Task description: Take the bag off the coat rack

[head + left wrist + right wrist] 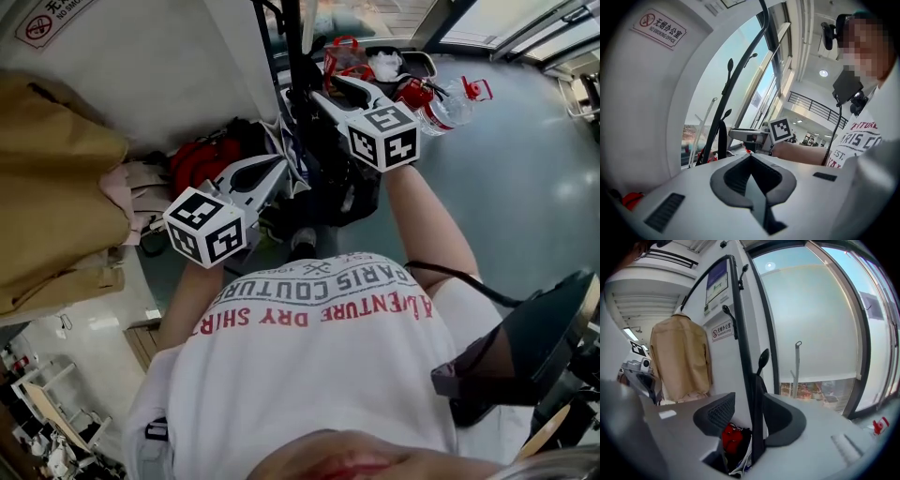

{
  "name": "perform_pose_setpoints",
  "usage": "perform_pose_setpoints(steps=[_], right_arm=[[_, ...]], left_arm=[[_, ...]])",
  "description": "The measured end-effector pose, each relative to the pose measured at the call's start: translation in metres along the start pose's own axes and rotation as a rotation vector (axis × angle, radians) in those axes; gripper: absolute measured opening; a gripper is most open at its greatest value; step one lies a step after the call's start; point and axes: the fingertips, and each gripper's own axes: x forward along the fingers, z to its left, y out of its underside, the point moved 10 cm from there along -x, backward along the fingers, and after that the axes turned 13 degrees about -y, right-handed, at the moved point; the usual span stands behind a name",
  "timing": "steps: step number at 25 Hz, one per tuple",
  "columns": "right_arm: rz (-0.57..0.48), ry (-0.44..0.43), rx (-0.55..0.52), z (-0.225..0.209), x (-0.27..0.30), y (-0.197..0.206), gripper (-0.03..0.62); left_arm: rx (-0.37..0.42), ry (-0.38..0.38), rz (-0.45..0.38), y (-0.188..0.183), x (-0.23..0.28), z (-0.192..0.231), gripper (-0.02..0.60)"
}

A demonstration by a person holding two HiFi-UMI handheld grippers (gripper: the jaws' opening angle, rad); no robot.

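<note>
Black metal forms the coat rack (742,348), a thin pole with knobbed pegs that stands close before a white wall, and in the right gripper view I see it directly ahead. My right gripper (749,401) has its jaws wide apart. Between them stand the pole and a black strap (758,399), which runs down from one peg (763,358). The strap lies close against the right pad, and I cannot tell if they touch. The left pad is clearly apart from it, so nothing is gripped. The bag (333,187) is dark and sits low against the rack, below and just beyond the right gripper in the head view. A red thing (731,437) lies beside it near the foot of the rack, and I cannot tell what it is. My left gripper (751,157) has its jaws together with nothing between them. In the head view it is nearer to me and to the left of the right one, and it points toward the bag without touching it. Its own view looks across at the marker cube (780,130) of the right gripper. Left of the rack a tan jacket (679,359) hangs on the wall, and a no-smoking sign (723,331) is fixed between jacket and pole. A white T-shirt (309,375) with printed letters fills the near side.
</note>
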Motion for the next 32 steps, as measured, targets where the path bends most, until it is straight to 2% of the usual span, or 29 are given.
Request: perform_pose_setpoints(steps=[4,10,12,14,24,32], right_arm=[[0.024,0.026,0.029,-0.022,0.027,0.008,0.156],[0.058,0.031,0.096,-0.033,0.05,0.022,0.152],[0.059,0.033,0.111,-0.035,0.053,0.026,0.039],[0.06,0.038,0.101,-0.033,0.054,0.027,0.021],[0.047,0.103,0.159,-0.023,0.041,0.022,0.012],[-0.027,0.13,0.089,-0.013,0.021,-0.016,0.011]], left_arm=[[-0.008,-0.009,0.022,0.002,0.006,0.017,0.002],[-0.016,-0.001,0.047,-0.001,0.011,0.026,0.002],[-0.015,-0.002,0.045,-0.002,0.013,0.028,0.002],[-0.014,-0.005,0.043,-0.002,0.014,0.031,0.002],[-0.029,-0.01,0.06,0.007,0.008,0.034,0.002],[-0.032,-0.012,0.052,0.004,0.003,0.035,0.002]])
